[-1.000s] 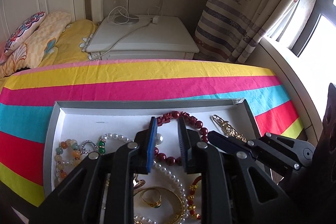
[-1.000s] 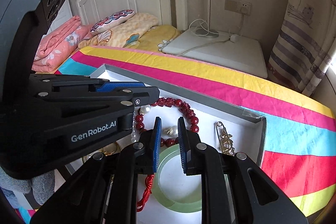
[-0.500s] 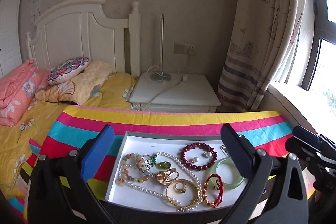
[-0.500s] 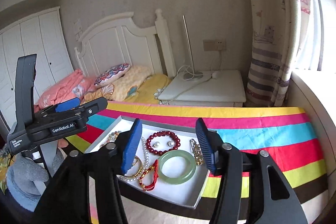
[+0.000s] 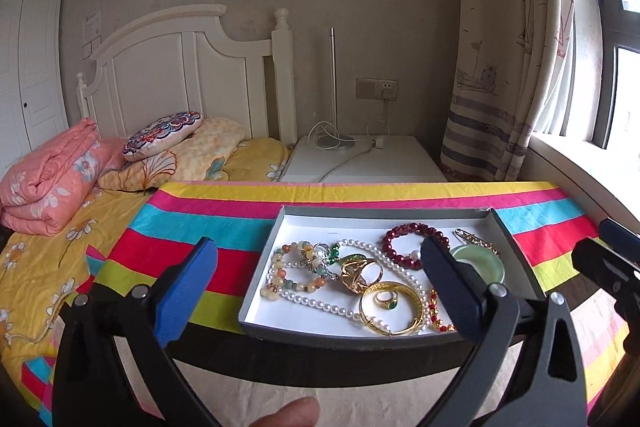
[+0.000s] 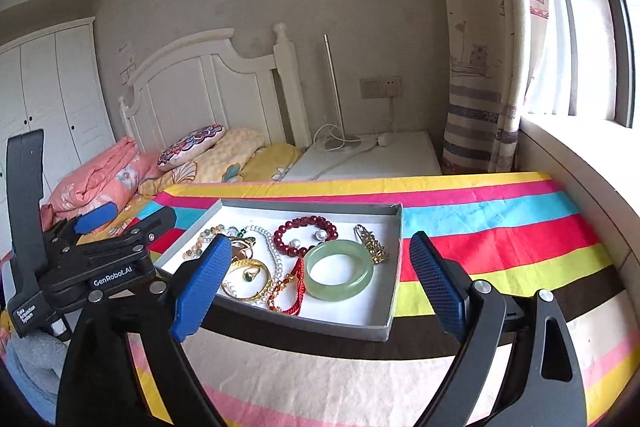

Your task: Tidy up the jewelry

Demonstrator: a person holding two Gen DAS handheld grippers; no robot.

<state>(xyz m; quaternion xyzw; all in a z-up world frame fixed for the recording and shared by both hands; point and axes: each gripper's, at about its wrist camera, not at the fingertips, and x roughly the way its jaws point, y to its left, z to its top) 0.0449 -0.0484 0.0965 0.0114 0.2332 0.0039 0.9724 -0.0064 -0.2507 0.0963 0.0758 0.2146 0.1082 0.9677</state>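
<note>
Left wrist view: left tongs [image 5: 320, 279] gape wide, holding nothing, above the jewelry tray [image 5: 256, 303] on the striped worktop [image 5: 200, 223]. Right tongs [image 6: 320, 281] gape equally wide, empty, over the jade bangle [image 6: 339, 275] inside it.

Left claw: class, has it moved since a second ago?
Yes. The left claw has pulled back and opened; against the tray, it no longer hangs close over the beads.
</note>
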